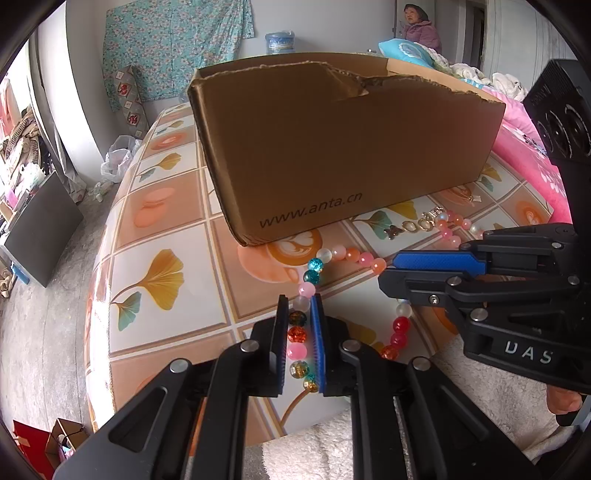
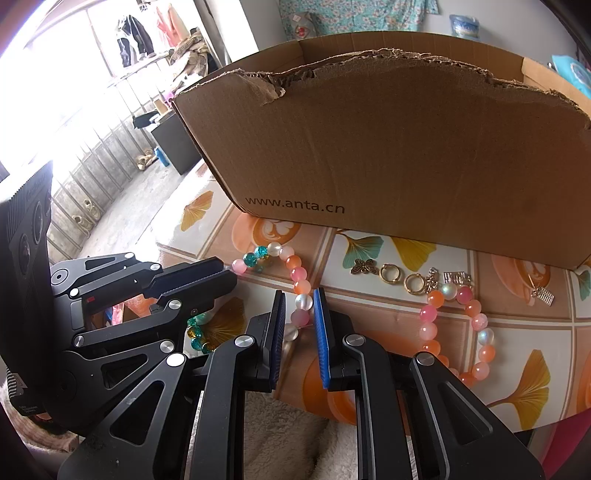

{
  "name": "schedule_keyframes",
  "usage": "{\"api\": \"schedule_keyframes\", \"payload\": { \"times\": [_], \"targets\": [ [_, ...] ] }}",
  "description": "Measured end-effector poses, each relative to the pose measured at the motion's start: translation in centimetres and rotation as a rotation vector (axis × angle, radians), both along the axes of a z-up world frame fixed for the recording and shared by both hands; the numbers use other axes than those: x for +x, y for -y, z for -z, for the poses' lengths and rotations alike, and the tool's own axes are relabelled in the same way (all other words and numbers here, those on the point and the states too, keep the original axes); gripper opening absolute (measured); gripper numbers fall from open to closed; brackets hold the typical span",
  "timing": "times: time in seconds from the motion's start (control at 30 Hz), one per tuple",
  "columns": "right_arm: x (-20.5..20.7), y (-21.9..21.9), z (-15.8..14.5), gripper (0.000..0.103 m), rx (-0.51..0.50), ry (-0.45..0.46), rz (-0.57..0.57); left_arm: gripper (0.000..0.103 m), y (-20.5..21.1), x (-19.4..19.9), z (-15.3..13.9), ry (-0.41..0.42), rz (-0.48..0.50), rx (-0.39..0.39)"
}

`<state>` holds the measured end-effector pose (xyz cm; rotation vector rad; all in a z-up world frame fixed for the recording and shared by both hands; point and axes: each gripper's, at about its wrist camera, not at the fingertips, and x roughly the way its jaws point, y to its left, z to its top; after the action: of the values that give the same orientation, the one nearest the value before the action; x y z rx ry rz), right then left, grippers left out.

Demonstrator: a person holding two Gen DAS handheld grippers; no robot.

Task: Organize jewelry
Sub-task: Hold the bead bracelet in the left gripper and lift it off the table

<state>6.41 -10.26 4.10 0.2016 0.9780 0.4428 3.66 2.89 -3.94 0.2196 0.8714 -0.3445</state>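
A mixed bead strand [image 1: 352, 254] of pink, orange, white and teal beads lies looped on the table in front of a brown cardboard box [image 1: 332, 147]. My left gripper [image 1: 299, 301] is shut on one stretch of it, and dark, orange and pink beads fill the narrow gap between the pads. My right gripper [image 1: 388, 269] comes in from the right. In its own view the right gripper [image 2: 299, 295] is shut on white and pink beads of the same strand [image 2: 295, 262]. The left gripper [image 2: 229, 275] shows at that view's left.
A second pink and orange bracelet [image 2: 428, 314] lies to the right. A butterfly charm [image 2: 364, 266], gold rings [image 2: 389, 274] and small charms sit along the box's [image 2: 406, 147] base. The round table's [image 1: 159, 236] edge drops off at the left. Pink bedding [image 1: 524, 140] and a person [image 1: 421, 29] are behind.
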Motion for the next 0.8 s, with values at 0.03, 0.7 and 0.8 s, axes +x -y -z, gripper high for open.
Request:
{"api": "schedule_keyframes", "payload": {
  "times": [0.03, 0.7, 0.8],
  "targets": [
    [-0.01, 0.01, -0.01, 0.015, 0.000, 0.000, -0.001, 0.011, 0.00, -0.01, 0.00, 0.000, 0.000, 0.000],
    [0.01, -0.01, 0.02, 0.014, -0.001, 0.001, -0.003, 0.011, 0.15, 0.40, 0.03, -0.015, 0.012, 0.007],
    [-0.01, 0.02, 0.01, 0.014, 0.001, 0.001, -0.002, 0.011, 0.13, 0.42, 0.06, -0.014, 0.012, 0.005]
  ]
}}
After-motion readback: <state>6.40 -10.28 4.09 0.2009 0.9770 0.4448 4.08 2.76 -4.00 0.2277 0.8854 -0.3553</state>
